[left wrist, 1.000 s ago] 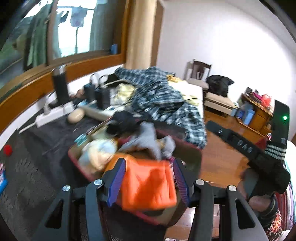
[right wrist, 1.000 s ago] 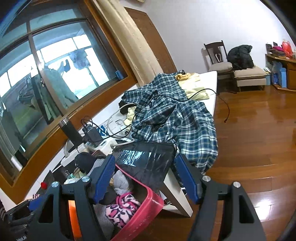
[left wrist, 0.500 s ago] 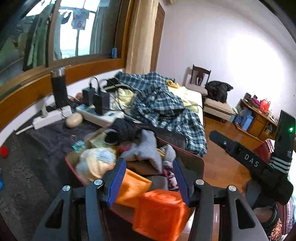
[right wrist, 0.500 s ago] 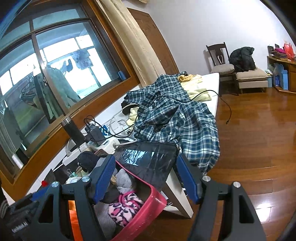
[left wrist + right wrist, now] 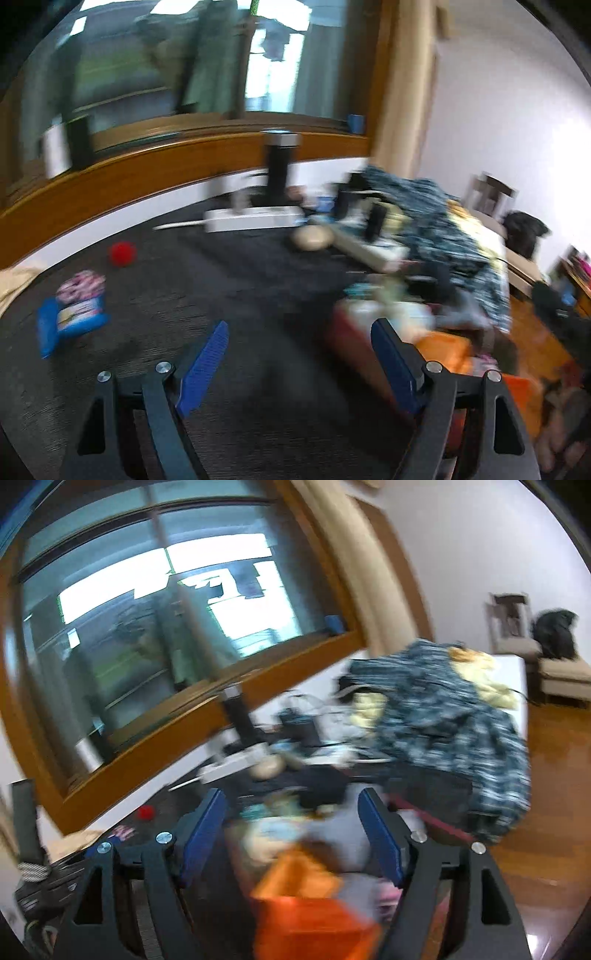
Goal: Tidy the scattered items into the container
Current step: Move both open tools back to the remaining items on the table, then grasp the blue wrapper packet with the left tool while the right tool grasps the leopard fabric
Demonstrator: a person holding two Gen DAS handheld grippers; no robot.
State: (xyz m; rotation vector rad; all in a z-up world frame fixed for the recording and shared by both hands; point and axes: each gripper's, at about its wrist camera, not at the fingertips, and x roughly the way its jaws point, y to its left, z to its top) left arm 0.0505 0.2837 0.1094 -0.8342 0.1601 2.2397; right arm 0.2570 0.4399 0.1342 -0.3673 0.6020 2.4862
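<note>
Both views blurred. Left gripper (image 5: 299, 343) wide open, empty, over dark mat (image 5: 207, 295). Off its right finger: red bin (image 5: 351, 332), heaped, orange cloth (image 5: 447, 347) on top. Far ahead-left on the mat: blue packet (image 5: 70, 319), patterned item (image 5: 81, 286), red ball (image 5: 122, 254). Right gripper (image 5: 293, 821) wide open, empty, above the bin (image 5: 443, 821); orange cloth (image 5: 310, 912) between and below its fingers.

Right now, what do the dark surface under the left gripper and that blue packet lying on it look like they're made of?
The dark surface looks like a charcoal fabric mat or low-pile carpet: matte, with fine woven streaks and no glare. The blue packet looks like glossy printed plastic film, crinkled at its edges, though motion blur leaves that open.
</note>
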